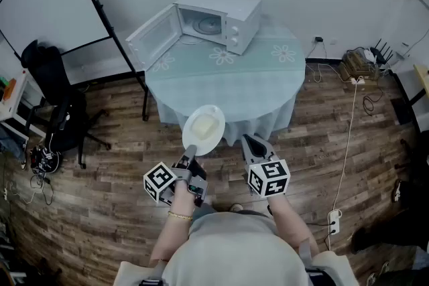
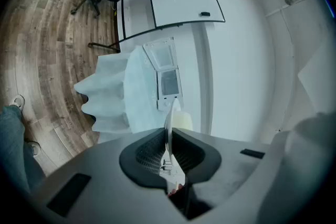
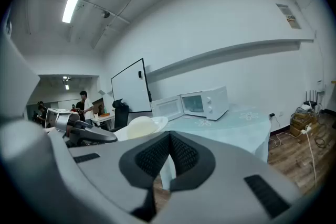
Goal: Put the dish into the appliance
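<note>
Head view: the bottom edge cuts off the person [image 1: 228,248] at the torso. The cloth [image 1: 221,87] hides all beneath it. The left gripper [image 1: 190,154], clamped on the dish [image 1: 201,144], covers its near rim. The pale mound [image 1: 204,124] on the dish cannot be identified.

Left gripper view: the dish stands edge-on and masks part of the microwave [image 2: 169,83].

Right gripper view: the figures [image 3: 83,104] at far left are too small to detail.
</note>
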Available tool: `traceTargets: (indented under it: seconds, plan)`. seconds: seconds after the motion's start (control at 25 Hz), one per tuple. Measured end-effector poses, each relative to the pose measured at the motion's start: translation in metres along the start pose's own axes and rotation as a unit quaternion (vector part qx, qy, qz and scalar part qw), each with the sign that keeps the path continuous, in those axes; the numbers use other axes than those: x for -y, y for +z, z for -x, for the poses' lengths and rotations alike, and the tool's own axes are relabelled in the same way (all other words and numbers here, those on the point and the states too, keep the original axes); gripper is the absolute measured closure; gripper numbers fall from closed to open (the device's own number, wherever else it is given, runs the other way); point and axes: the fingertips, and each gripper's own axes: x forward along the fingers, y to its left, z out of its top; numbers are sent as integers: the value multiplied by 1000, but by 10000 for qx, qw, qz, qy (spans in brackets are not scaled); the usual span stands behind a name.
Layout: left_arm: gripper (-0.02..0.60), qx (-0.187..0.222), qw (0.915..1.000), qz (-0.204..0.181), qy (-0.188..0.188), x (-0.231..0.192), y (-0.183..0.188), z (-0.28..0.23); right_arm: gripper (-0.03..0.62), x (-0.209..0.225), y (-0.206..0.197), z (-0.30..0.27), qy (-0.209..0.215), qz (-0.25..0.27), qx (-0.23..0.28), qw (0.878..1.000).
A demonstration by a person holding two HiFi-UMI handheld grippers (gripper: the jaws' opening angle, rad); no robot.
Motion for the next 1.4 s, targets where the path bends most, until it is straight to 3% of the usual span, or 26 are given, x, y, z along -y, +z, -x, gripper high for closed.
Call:
traceTargets:
  seconds: [0.52, 0.92, 1.4]
  plan:
    - [545, 213, 9998, 36, -15, 0, -5, 9, 588, -5, 1, 9, 224, 123, -12, 9997]
    - [545, 337, 9989, 329, -69, -4, -11, 2, 588, -3, 2, 7, 506, 180, -82, 9985]
    - [545, 317, 9992, 245, -69, 1, 4, -30, 588, 10, 8, -19, 579, 104, -42, 9983]
